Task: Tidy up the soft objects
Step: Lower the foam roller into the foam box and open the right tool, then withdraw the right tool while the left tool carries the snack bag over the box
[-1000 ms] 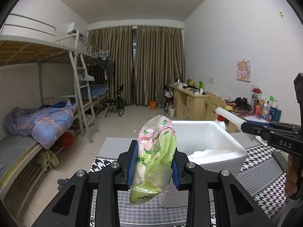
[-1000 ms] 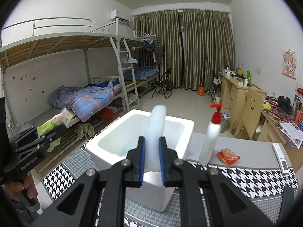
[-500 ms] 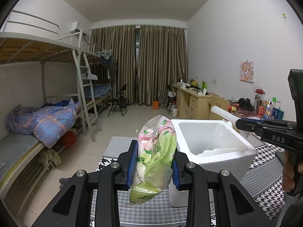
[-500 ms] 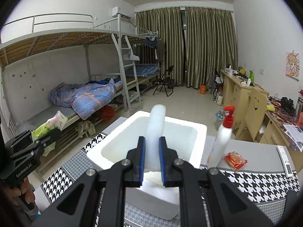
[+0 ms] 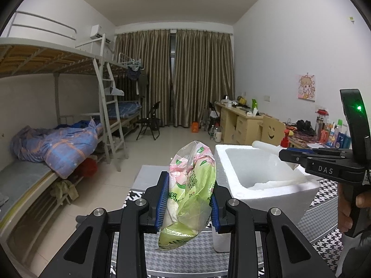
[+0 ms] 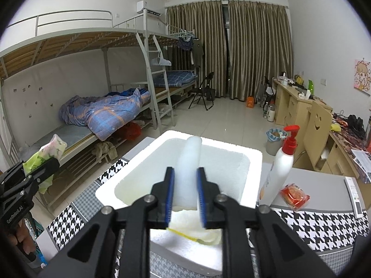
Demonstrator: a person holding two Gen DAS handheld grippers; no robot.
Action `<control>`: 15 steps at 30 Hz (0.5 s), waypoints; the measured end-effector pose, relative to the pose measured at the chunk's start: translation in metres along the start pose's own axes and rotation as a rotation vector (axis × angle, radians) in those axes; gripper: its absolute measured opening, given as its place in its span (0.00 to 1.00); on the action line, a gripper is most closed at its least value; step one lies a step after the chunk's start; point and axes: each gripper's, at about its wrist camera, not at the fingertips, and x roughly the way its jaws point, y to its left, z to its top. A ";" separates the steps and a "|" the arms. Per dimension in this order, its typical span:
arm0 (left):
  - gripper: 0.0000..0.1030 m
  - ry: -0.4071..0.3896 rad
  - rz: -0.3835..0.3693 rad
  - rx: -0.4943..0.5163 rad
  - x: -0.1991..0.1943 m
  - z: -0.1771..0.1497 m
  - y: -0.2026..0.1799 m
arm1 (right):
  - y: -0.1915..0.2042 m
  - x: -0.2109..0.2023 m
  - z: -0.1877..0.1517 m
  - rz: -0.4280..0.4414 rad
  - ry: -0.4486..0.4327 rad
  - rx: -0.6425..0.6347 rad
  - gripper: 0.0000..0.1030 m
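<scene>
A green and pink plastic bag of soft stuff hangs between the blue pads of my left gripper, which is shut on it, left of the white foam box. My right gripper holds a white foam roll that points forward over the open box. Its jaws are opening, and the pads still touch the roll's sides. From the left wrist the right gripper reaches over the box's far rim with the roll sticking out. The right wrist view shows the left gripper and bag at far left.
Pale soft material lies in the box's bottom. The box stands on a houndstooth tablecloth with a white pump bottle, a red packet and a remote to its right. Bunk beds line the left wall.
The right gripper's pads have spread apart and the squeezed roll has widened between them. That gripper moved a little forward over the box. The left gripper and bag stayed put.
</scene>
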 end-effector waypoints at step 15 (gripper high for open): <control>0.32 -0.004 -0.008 0.004 0.001 0.005 -0.007 | -0.003 -0.014 -0.004 -0.004 -0.039 -0.017 0.78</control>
